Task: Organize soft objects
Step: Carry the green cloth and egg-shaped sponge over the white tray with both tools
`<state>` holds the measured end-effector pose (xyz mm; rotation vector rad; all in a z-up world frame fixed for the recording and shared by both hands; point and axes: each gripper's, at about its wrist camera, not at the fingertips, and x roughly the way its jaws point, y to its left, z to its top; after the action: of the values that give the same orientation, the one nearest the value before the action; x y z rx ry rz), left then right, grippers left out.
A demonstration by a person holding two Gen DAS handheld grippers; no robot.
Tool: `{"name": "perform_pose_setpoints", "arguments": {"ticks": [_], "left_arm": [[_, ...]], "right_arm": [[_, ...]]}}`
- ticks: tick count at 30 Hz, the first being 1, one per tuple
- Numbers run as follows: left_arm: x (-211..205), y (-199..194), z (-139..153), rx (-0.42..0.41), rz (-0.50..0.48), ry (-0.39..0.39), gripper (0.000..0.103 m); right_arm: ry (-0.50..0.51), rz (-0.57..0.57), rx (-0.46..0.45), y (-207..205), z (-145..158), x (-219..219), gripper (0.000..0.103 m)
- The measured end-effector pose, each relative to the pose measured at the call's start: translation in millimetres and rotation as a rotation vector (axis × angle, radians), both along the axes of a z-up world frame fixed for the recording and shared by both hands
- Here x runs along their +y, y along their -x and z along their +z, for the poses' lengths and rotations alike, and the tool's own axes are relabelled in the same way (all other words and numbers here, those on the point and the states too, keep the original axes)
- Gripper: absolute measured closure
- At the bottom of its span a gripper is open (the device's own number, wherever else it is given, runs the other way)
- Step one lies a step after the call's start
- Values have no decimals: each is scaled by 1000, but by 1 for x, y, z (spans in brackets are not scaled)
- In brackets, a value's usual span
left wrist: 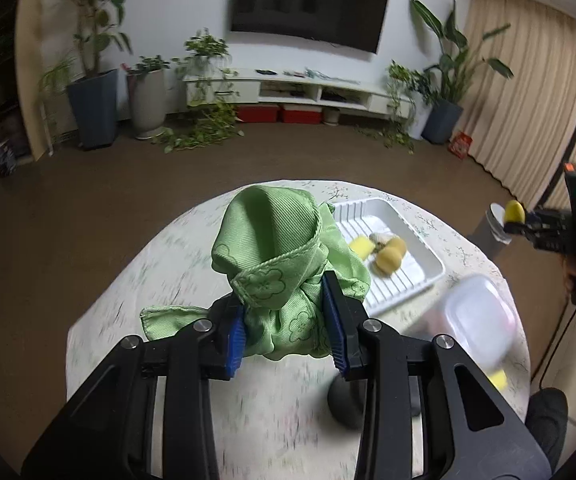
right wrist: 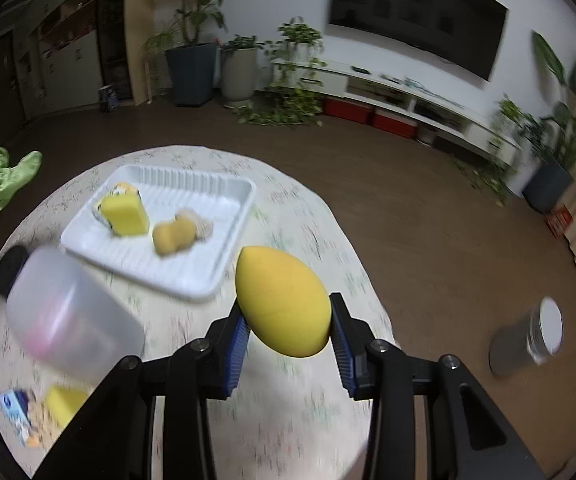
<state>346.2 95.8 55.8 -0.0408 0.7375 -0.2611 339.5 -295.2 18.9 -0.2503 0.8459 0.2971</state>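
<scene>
Cloth and sponge are both in hand above the round bench [left wrist: 136,280]. The left claw [left wrist: 286,316] is clamped on a bunched green cloth [left wrist: 276,248], its blue pads pinching the gathered middle while loose folds stand up ahead and a corner trails to the side. The right claw [right wrist: 288,328] is clamped on a yellow egg-shaped makeup sponge [right wrist: 282,300], gripped across its broad belly.

Both things should be very light and yielding. The cloth looks limp and smooth, so a pinch on a thick bunch, as here, seems safer than on a single edge, which could slide free. The sponge will likely squash and spring back; holding it at the widest part keeps it from squirting out toward its tapered tip.

Only the right wrist view shows the white ribbed tray [right wrist: 224,188] fully, with a yellow block sponge [right wrist: 126,212] and a tan sponge [right wrist: 172,236] inside, plus a translucent lidded container [right wrist: 68,312] nearby. The left wrist view alone shows how the cloth sits between the pads, and a dark round object [left wrist: 343,404] on the bench beneath.
</scene>
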Motion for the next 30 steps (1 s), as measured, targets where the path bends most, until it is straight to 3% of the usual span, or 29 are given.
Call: {"name": "perform_pose_setpoints", "arguments": {"ticks": [7, 15, 20, 30], "left_arm": [[-31, -75, -23, 35, -81, -16, 71], [-69, -126, -53, 71, -184, -48, 71], [-80, -145, -68, 97, -205, -36, 71], [-94, -148, -97, 164, -241, -77, 66]], "right_arm": [[42, 141, 54, -68, -18, 66, 62], [86, 242, 103, -109, -57, 124, 62], [88, 262, 127, -129, -72, 145, 62], [99, 252, 171, -153, -101, 162, 61]]}}
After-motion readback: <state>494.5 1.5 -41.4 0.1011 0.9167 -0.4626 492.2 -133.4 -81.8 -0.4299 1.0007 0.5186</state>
